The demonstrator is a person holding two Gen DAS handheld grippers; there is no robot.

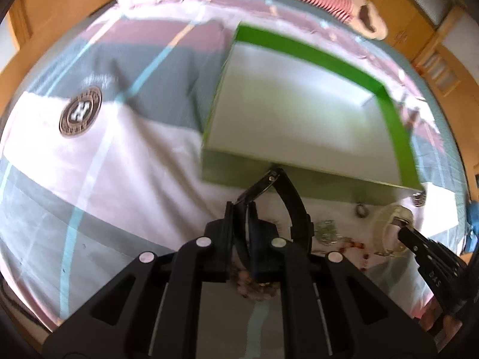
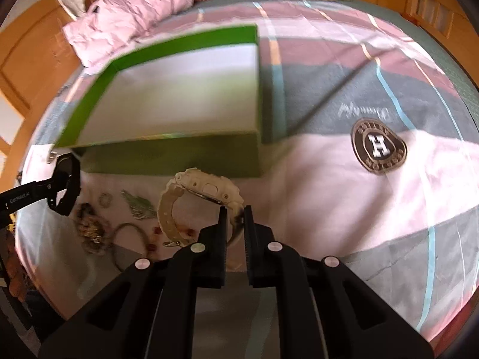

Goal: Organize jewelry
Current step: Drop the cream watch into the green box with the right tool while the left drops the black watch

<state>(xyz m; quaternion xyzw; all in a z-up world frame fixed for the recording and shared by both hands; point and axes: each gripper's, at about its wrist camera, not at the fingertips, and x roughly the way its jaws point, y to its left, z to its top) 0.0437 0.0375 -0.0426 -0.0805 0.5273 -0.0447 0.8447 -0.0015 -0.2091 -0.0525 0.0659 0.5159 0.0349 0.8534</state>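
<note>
An open green box with a white inside lies on the bed; it also shows in the right wrist view. My left gripper is shut on a black watch, held just before the box's near wall. In the right wrist view the black watch hangs at the far left. My right gripper is shut on a cream watch, lifted near the box's front wall. The cream watch shows at the right of the left wrist view.
Loose jewelry lies on the sheet: a green brooch, a thin bangle, a small ring, beads and a bead bracelet. A round logo patch marks the patterned sheet. A pink pillow lies beyond the box.
</note>
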